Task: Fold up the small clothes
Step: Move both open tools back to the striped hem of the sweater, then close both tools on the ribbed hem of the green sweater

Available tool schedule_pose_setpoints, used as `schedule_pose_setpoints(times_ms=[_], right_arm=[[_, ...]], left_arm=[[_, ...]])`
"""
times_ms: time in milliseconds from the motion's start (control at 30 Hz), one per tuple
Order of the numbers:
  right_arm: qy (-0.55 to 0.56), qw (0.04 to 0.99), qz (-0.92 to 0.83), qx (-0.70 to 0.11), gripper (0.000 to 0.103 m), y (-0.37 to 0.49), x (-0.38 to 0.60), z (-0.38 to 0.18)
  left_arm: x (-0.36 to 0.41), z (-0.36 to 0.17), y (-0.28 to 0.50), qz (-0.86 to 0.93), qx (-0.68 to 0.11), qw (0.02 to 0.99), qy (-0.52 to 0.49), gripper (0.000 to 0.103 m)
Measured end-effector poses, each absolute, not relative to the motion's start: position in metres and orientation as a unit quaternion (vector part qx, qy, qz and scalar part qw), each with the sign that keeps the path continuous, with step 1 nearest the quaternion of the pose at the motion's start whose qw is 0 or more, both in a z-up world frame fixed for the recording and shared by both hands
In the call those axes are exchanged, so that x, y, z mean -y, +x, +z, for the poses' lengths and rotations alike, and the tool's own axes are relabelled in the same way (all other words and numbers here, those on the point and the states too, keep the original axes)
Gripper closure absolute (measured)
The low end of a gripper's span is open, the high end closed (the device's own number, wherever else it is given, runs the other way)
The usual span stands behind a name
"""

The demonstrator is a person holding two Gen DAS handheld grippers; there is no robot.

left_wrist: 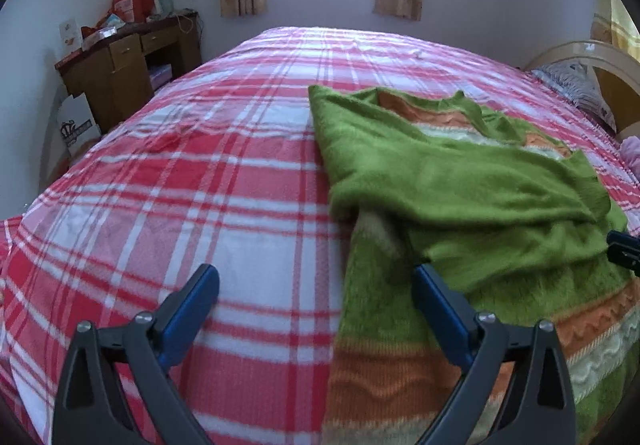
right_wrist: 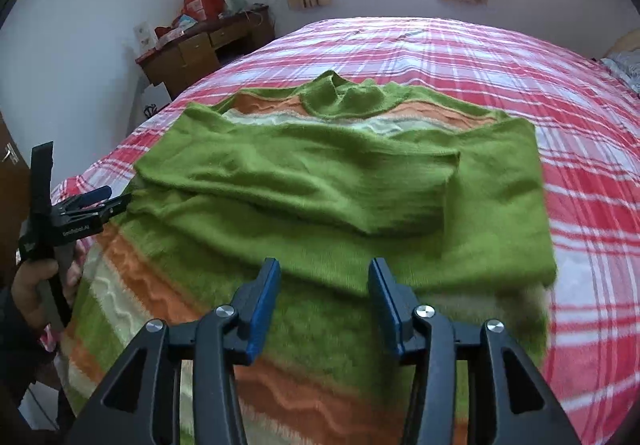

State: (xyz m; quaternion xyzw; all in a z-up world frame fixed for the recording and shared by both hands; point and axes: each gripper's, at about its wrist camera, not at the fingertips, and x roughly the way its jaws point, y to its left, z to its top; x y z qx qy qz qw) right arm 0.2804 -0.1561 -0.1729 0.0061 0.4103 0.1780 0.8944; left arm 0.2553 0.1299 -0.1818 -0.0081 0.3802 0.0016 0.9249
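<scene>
Partly folded: green sweater (right_wrist: 344,181) spread flat on the bed (left_wrist: 208,205) with its red plaid cover, collar toward the window, both sleeves already laid across the chest, one over the other. Striped orange-and-cream hem nearest the cameras, not yet brought up. Left to do, by the look of it: lifting the lower half over the sleeves toward the collar, perhaps a further fold after that. Left gripper (left_wrist: 316,285) low over the sweater's left edge, jaws wide apart, nothing between them, one finger above the plaid and the other above the knit. Right gripper (right_wrist: 324,277) above the lower middle of the garment, jaws likewise apart and empty. Whether either one touches the fabric: cannot tell. Sweater's bottom edge cut off behind the gripper bodies in both views, so its lie unknown. Underside of the crossed sleeves hidden. Near fabric blurred, texture hard to read there. Right side of the sweater running out of the left wrist view; only a sliver of the right gripper visible at that margin.
</scene>
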Motion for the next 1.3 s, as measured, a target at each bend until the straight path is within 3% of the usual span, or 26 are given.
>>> schedule_pose_setpoints(times_ms=[1067,1300], right_arm=[[-0.010,0.892,0.164,-0.421,0.045,0.175,0.161,-0.175],[-0.013,0.889,0.161,-0.427,0.042,0.139,0.169,-0.179]], left_arm=[[-0.111,-0.176,0.155,-0.057,-0.409,0.911,0.021,0.005],[-0.120,-0.184,0.102,-0.080,-0.439,0.895,0.006,0.020]])
